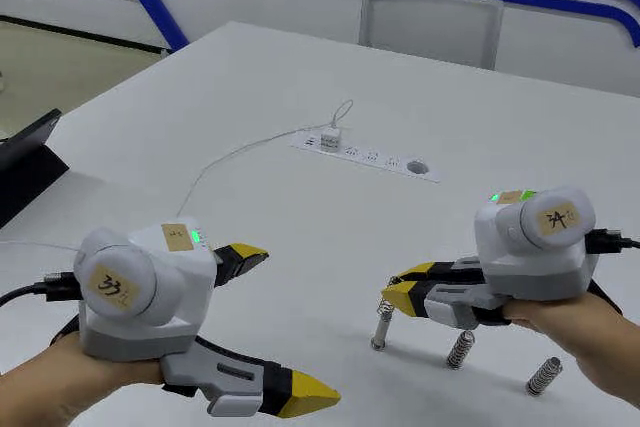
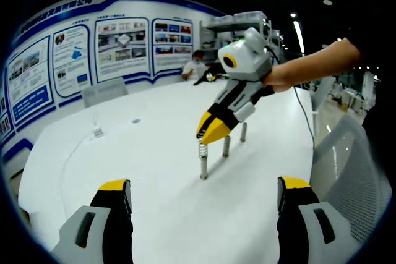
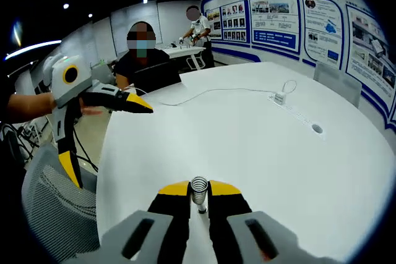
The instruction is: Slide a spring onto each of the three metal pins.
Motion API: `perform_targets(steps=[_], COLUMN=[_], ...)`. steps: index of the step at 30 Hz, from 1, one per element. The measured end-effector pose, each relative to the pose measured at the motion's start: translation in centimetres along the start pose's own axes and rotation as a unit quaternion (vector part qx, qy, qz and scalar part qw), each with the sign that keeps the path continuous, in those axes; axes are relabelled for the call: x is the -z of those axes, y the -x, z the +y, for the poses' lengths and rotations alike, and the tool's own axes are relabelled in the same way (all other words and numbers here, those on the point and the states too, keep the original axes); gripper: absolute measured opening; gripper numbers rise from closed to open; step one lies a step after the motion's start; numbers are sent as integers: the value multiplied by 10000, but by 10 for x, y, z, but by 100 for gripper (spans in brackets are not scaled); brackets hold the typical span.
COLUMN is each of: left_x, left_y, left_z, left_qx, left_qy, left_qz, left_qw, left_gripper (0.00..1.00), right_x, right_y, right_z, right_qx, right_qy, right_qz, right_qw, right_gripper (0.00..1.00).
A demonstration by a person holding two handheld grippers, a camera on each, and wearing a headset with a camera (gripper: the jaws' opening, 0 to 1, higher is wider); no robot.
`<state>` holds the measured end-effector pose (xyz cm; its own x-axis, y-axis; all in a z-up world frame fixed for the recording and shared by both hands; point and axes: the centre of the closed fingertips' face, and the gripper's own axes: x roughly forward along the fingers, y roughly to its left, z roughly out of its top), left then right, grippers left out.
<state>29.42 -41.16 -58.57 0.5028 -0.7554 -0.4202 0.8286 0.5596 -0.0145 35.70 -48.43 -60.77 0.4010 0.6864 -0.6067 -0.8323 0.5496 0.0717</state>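
Right gripper clamped on a spring atop a metal pin, left gripper spread wide, empty

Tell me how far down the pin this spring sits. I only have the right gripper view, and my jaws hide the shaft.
Observer: In the left gripper view the spring sits only at the top of the pin; the shaft below it is bare.
Operator: What about the other two pins?
Observer: In the head view the second pin and the third pin each look wrapped in coils along their length.
Operator: Is my other gripper in the way?
Observer: No. In the head view the left gripper is wide open, off to the side of the pins.
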Motion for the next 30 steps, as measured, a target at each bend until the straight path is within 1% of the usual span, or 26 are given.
perform_targets(steps=[6,11,13,15,19,25,30], left_x=[2,2,3,5,9,14,17], left_y=[-1,-1,-1,-1,0,-1,-2], left_z=[-1,-2,-1,-1,0,-2,-4], left_qx=[16,31,29,15,20,39,86], left_qy=[42,63,73,66,93,133,143], left_qz=[15,15,19,52,97,152,199], left_qw=[10000,10000,10000,10000,9999,9998,9997], left_gripper=[100,100,100,100,100,100,100], right_x=[3,10,14,16,17,27,33], right_y=[-1,-7,-10,-11,-13,-21,-24], right_z=[-1,1,2,1,1,1,1], right_qx=[41,55,57,67,64,91,124], right_qy=[18,48,121,178,157,233,275], right_qz=[46,119,196,242,245,379,458], right_qw=[10000,9999,9997,9995,9996,9990,9985], right_gripper=[11,11,11,11,11,11,11])
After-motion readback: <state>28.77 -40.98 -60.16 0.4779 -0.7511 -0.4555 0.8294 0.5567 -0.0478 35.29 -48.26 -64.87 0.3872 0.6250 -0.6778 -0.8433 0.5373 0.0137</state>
